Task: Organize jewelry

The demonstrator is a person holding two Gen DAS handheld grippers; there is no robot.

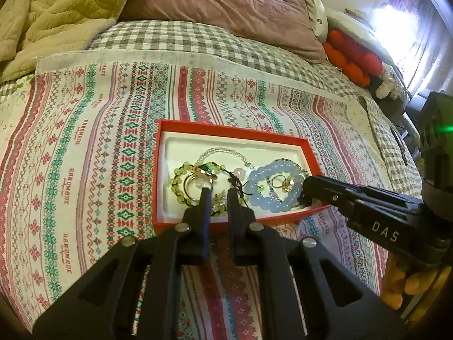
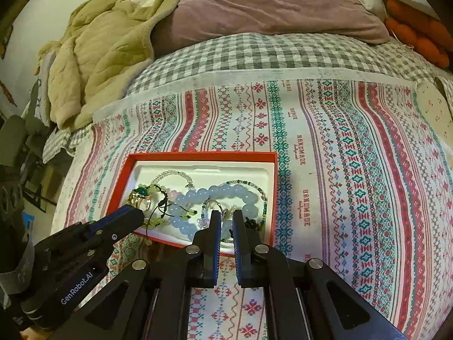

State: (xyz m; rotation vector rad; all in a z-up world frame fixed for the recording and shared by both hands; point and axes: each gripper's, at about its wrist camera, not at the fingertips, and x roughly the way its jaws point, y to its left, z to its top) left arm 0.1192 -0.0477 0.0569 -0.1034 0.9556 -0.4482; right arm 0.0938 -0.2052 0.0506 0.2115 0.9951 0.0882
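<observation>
A red box [image 1: 170, 170] with a white liner lies on a patterned cloth; it also shows in the right wrist view [image 2: 203, 155]. Inside lie a pale blue bead bracelet [image 1: 256, 182] [image 2: 223, 191], a yellow-green bead bracelet [image 1: 177, 181], a clear bead bracelet [image 1: 223, 153], gold rings [image 1: 279, 184] and a green-stone ring [image 2: 140, 191]. My left gripper [image 1: 219, 195] hovers over the box's near left part, its fingers a narrow gap apart and empty. My right gripper [image 2: 226, 216] hovers over the blue bracelet, fingers a narrow gap apart and empty.
The cloth [image 1: 85, 141] covers a checked bedspread [image 1: 170, 36]. A mauve pillow [image 1: 226, 2], a beige quilted blanket [image 1: 56, 8] and orange-red plush [image 1: 354, 59] lie at the back. A bright window [image 1: 402, 34] is at the right.
</observation>
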